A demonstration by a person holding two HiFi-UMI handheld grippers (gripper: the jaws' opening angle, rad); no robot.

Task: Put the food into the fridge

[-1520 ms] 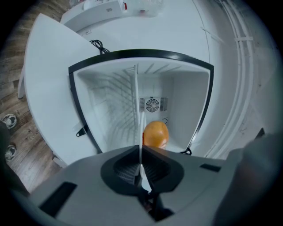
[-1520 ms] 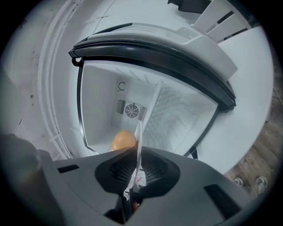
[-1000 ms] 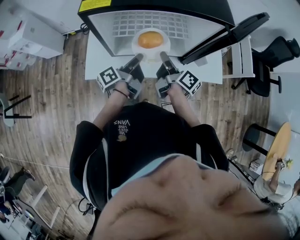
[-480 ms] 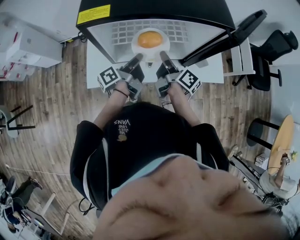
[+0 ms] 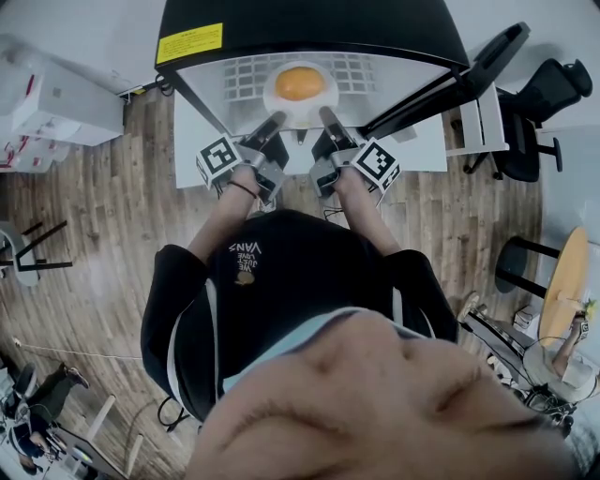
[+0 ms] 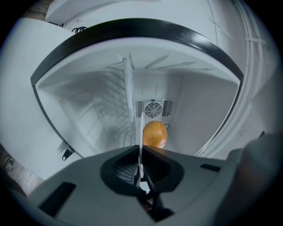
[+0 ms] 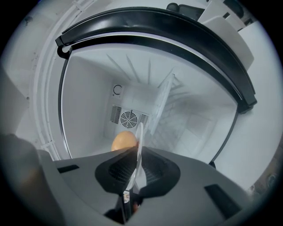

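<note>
Fridge, plate in left hand-held gripper, orange food, perhaps fruit, beyond

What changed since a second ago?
The left gripper and right gripper slid the white plate with its round orange food slightly deeper into the fridge. Both still clamp the plate's rim; the fridge stays open.

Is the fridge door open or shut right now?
Open. The door stands swung out to the right, and both gripper views look into the fridge, right to its back fan.
</note>
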